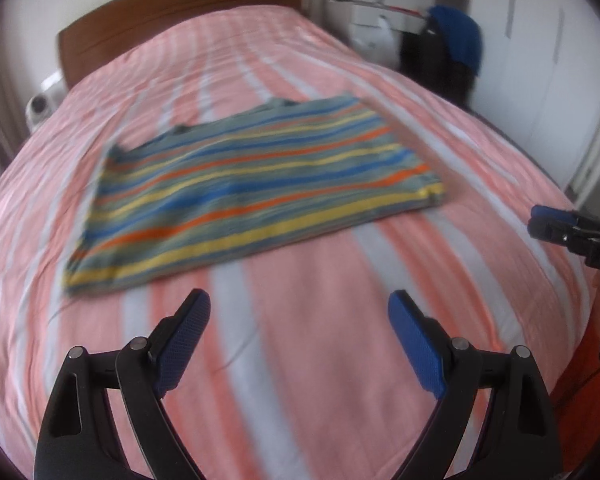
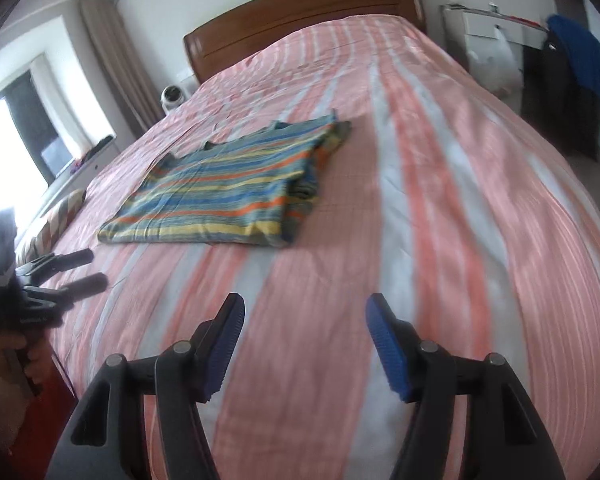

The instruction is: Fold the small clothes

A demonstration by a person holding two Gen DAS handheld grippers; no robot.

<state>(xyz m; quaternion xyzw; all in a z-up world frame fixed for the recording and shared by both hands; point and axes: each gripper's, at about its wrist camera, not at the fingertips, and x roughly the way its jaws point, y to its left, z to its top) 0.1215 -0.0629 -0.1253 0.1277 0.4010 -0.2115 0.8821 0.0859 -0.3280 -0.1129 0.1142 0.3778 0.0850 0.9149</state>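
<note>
A small striped garment [image 1: 256, 184] in blue, yellow, orange and grey lies flat on the pink striped bed cover [image 1: 300, 340]. In the right wrist view the garment [image 2: 220, 192] shows a folded right edge with layers stacked. My left gripper [image 1: 298, 312] is open and empty, held above the cover just in front of the garment's near edge. My right gripper [image 2: 304, 320] is open and empty, above the cover well in front and to the right of the garment. The right gripper also shows at the right edge of the left wrist view [image 1: 540, 224]. The left gripper shows at the left of the right wrist view [image 2: 92, 270].
A wooden headboard [image 2: 300, 12] stands at the far end of the bed. Dark and blue clothes [image 2: 580, 68] hang at the right, beside a white cabinet [image 2: 488, 28]. A window [image 2: 16, 120] and curtain are at the left. A small white device [image 2: 172, 96] sits by the bed.
</note>
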